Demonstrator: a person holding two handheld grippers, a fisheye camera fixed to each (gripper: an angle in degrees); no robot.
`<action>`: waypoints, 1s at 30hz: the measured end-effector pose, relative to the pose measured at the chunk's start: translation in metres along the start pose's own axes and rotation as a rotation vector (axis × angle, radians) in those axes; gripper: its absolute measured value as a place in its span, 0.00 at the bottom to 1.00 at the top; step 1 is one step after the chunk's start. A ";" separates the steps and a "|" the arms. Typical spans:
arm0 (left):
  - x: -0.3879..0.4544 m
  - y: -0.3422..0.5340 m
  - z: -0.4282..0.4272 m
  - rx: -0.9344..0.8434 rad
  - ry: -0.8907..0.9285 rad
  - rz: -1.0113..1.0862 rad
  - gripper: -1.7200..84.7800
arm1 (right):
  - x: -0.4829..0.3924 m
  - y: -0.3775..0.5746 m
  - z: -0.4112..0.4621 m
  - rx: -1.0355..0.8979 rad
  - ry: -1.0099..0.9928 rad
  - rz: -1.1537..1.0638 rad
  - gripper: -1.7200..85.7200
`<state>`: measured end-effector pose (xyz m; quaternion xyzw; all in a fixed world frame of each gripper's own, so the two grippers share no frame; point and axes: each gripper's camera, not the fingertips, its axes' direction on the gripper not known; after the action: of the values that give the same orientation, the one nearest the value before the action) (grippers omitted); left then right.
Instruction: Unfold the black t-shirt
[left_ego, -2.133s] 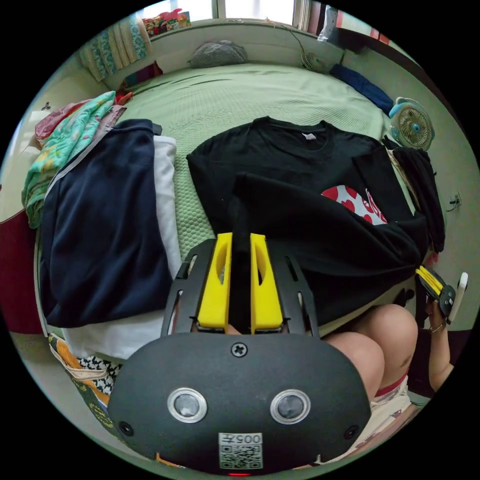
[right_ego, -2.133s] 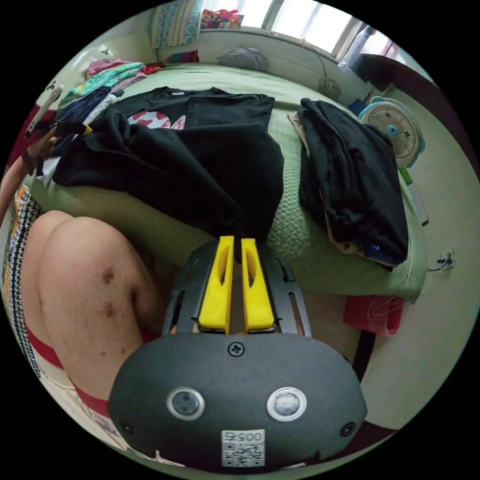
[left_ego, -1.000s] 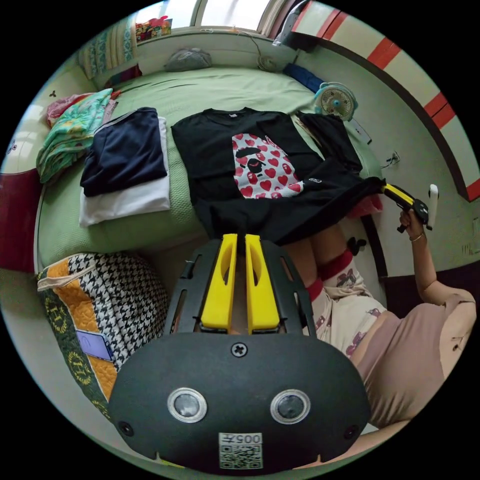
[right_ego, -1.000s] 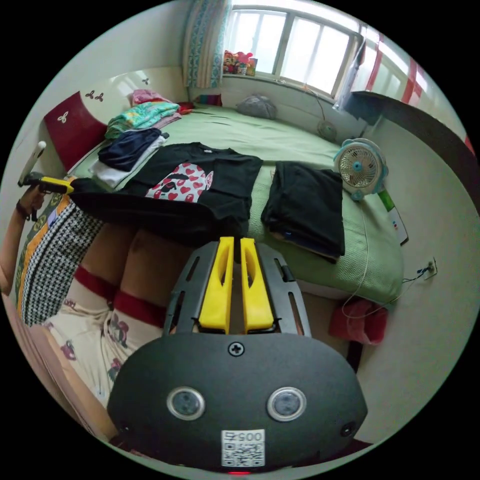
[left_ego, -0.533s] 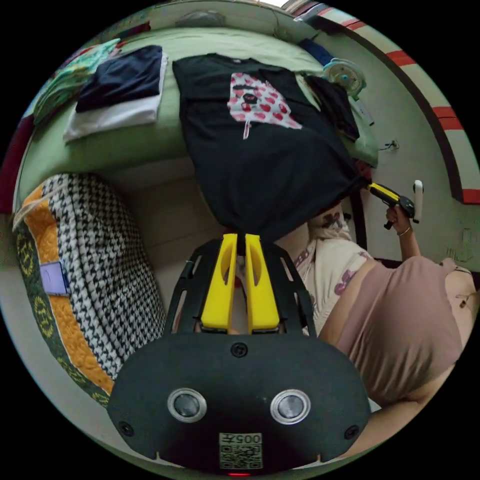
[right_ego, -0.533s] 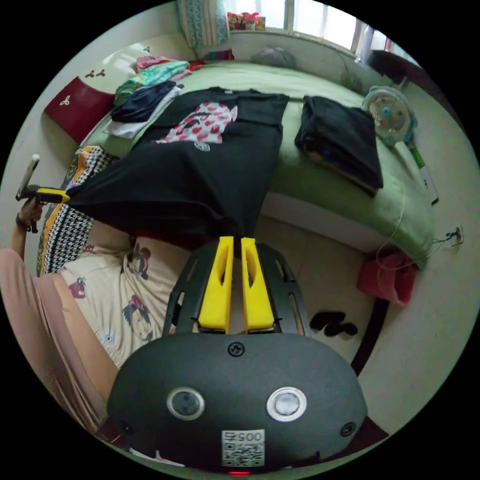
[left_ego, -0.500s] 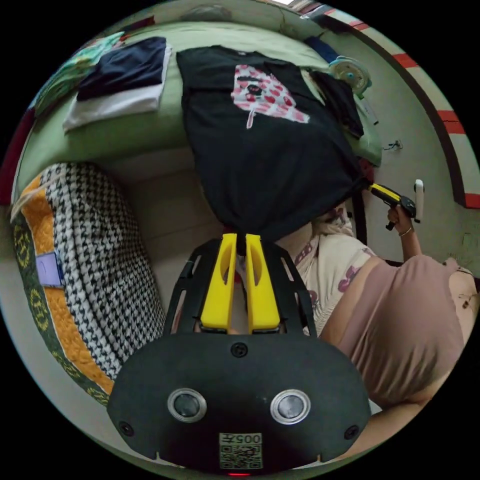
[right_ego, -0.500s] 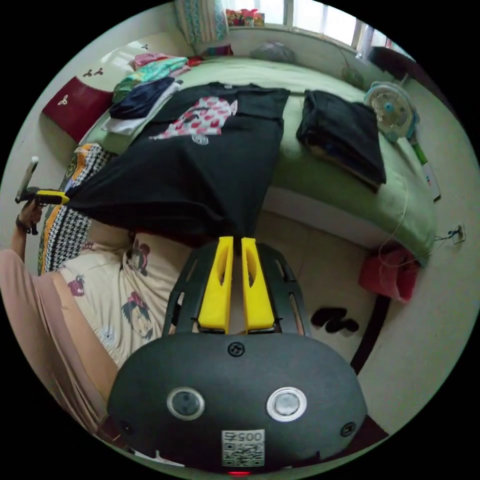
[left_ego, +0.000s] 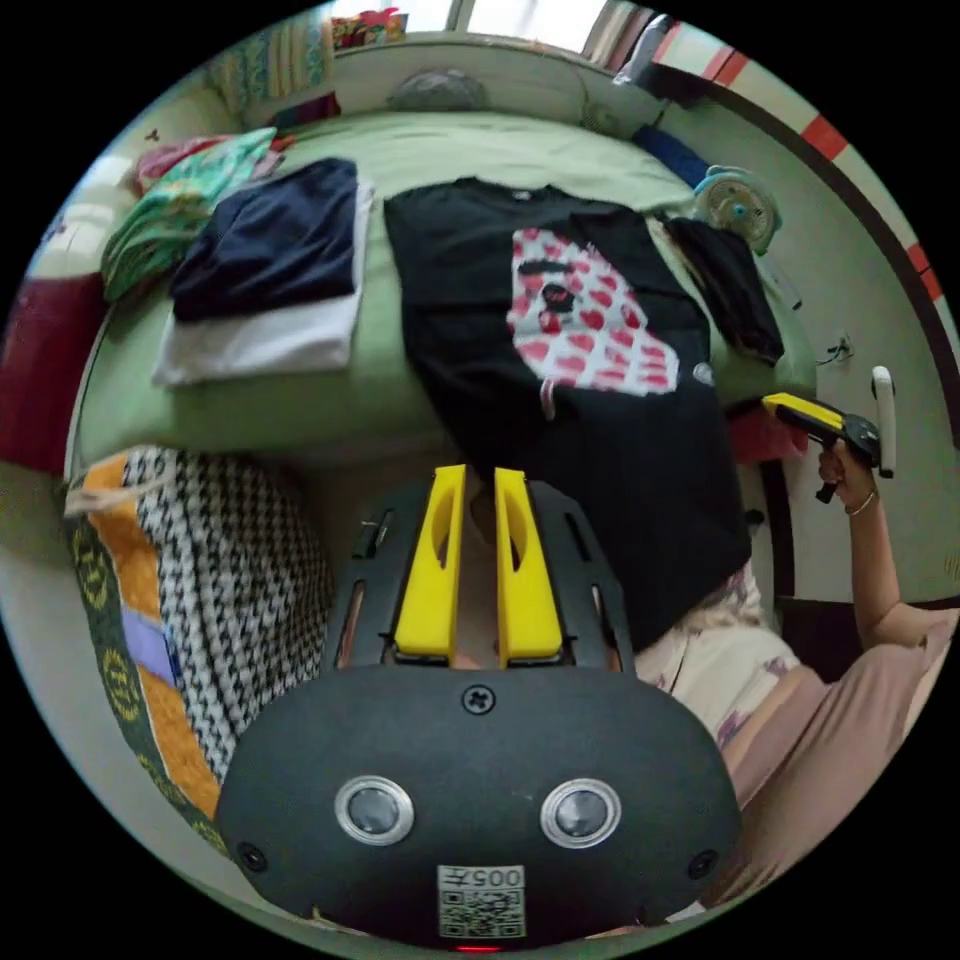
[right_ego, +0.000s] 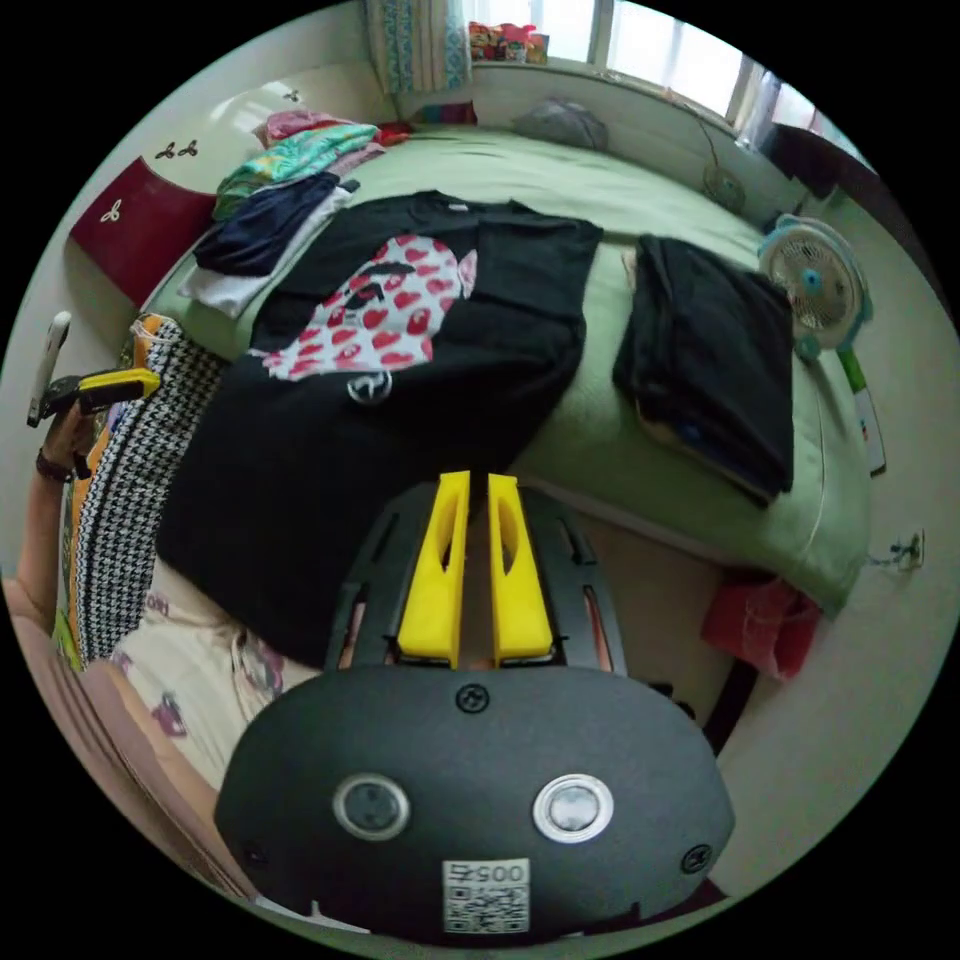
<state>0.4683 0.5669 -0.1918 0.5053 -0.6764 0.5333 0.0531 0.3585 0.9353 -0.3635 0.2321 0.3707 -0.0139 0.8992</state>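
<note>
The black t-shirt (left_ego: 600, 430) with a red-heart print lies opened out, face up, on the green bed (left_ego: 300, 410). Its lower part hangs over the bed's edge onto the person's lap. My left gripper (left_ego: 480, 475) hovers in front of the bed edge just left of the hanging hem, jaws slightly apart and holding nothing. The right gripper (left_ego: 790, 405) is held up in a hand off to the shirt's right, free of cloth. In the right gripper view the t-shirt (right_ego: 330, 440) spreads ahead; my right gripper (right_ego: 478, 482) is open and empty, and the left gripper (right_ego: 140, 380) floats beyond the hem.
A folded navy and white stack (left_ego: 270, 240) and a colourful pile (left_ego: 180, 200) lie left of the shirt. Folded black clothes (right_ego: 715, 370) and a small fan (right_ego: 815, 280) sit on its other side. A houndstooth bag (left_ego: 220, 590) stands on the floor by the bed.
Both grippers have let go of the hem they were stretching. The shirt's lower part has dropped over the bed edge onto the person's lap. Both cameras have tilted.
</note>
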 end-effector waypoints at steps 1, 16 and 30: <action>0.004 -0.010 0.004 0.010 -0.001 0.013 0.11 | -0.003 -0.021 0.008 0.002 0.003 -0.004 0.05; 0.026 -0.176 0.140 0.107 -0.087 0.023 0.19 | -0.005 -0.211 0.096 0.054 0.104 0.059 0.14; 0.009 -0.179 0.175 0.111 -0.082 -0.086 0.06 | 0.009 -0.221 0.114 0.066 0.124 0.098 0.01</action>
<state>0.6783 0.4401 -0.1414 0.5573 -0.6250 0.5462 0.0200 0.3966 0.6907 -0.3894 0.2800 0.4132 0.0325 0.8659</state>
